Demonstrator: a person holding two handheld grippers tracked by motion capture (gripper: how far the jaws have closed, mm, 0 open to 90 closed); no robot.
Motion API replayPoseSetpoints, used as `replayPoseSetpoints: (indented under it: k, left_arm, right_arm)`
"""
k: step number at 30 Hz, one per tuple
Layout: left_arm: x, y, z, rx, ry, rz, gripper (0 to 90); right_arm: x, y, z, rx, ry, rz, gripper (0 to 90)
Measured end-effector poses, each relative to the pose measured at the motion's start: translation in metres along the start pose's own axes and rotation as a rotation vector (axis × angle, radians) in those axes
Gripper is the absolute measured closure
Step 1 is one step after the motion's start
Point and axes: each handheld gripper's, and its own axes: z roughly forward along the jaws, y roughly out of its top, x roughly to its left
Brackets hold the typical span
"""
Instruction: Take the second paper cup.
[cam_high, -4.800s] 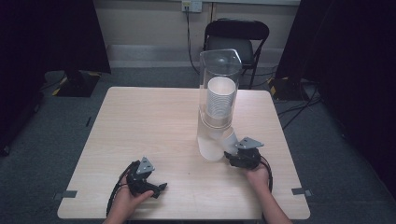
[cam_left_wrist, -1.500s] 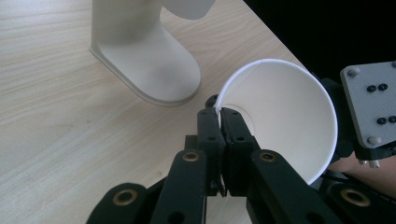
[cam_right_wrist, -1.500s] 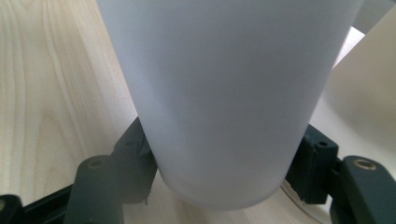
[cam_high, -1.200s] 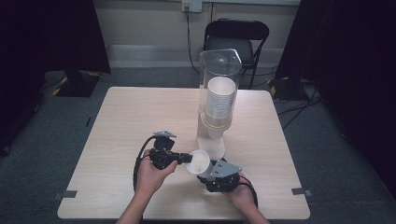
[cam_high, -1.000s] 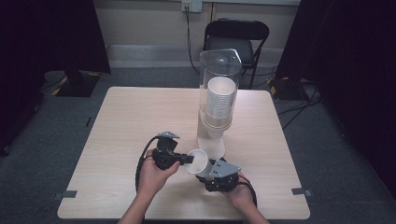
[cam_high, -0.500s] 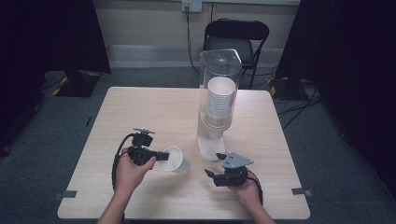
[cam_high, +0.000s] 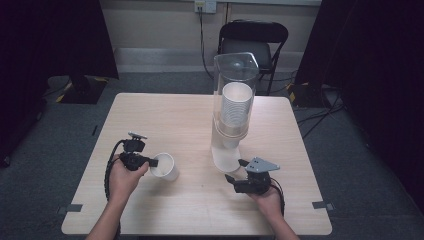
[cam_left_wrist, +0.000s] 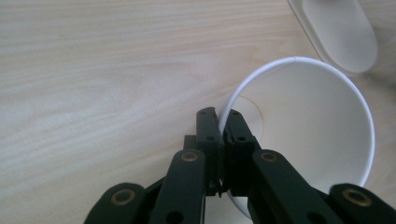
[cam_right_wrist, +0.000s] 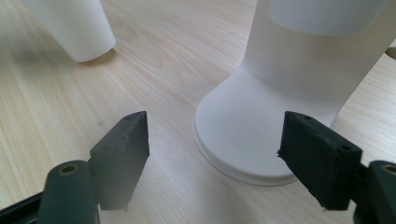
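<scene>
One cup (cam_high: 164, 166) sits pinched by its rim in our left tool (cam_left_wrist: 223, 122); squeezing could crumple it. Our right tool (cam_right_wrist: 215, 149), open near the dispenser (cam_high: 234, 112), could bump it.

Cup dispenser (cam_high: 234, 115) amid bare tabletop (cam_high: 165, 115)

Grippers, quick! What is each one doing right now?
Left gripper: shut on the paper cup rim.
Right gripper: open, holding nothing, facing the dispenser base.
</scene>
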Motion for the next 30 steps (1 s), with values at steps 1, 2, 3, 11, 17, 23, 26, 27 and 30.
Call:
replayPoseSetpoints:
  k: [1, 2, 3, 11, 17, 23, 26, 27, 30]
  left_arm:
    - [0.0, 0.003, 0.001, -0.005, 0.018, -0.003, 86.7]
    - [0.001, 0.006, 0.003, -0.005, 0.024, -0.007, 86.6]
    - [0.002, 0.009, 0.004, -0.009, 0.023, -0.013, 86.6]
    - [0.004, 0.021, 0.012, -0.021, 0.028, -0.032, 79.7]
    - [0.004, 0.021, 0.008, -0.09, -0.022, -0.04, 61.4]
    - [-0.001, 0.017, -0.011, -0.159, -0.042, -0.024, 50.0]
    - [-0.001, 0.012, -0.026, -0.213, -0.055, -0.009, 45.6]
    - [-0.001, 0.01, -0.032, -0.232, -0.056, -0.001, 44.8]
    - [0.0, 0.0, -0.046, -0.283, -0.067, 0.009, 42.0]
  right_arm:
    - [0.0, 0.0, 0.0, -0.001, 0.007, 0.003, 23.2]
    - [0.0, 0.0, 0.0, 0.0, 0.007, 0.001, 23.2]
    - [0.0, 0.001, 0.0, 0.003, 0.002, -0.009, 23.2]
    - [-0.004, 0.0, -0.005, 0.004, -0.005, -0.005, 23.9]
    - [-0.004, -0.001, -0.007, 0.009, -0.007, -0.007, 24.4]
    - [-0.004, -0.002, -0.008, 0.018, -0.003, -0.008, 24.6]
    - [-0.004, -0.002, -0.008, 0.025, -0.006, -0.009, 24.7]
    - [-0.005, -0.003, -0.008, 0.028, -0.006, -0.009, 24.7]
    - [-0.006, -0.003, -0.007, 0.029, -0.017, 0.005, 24.6]
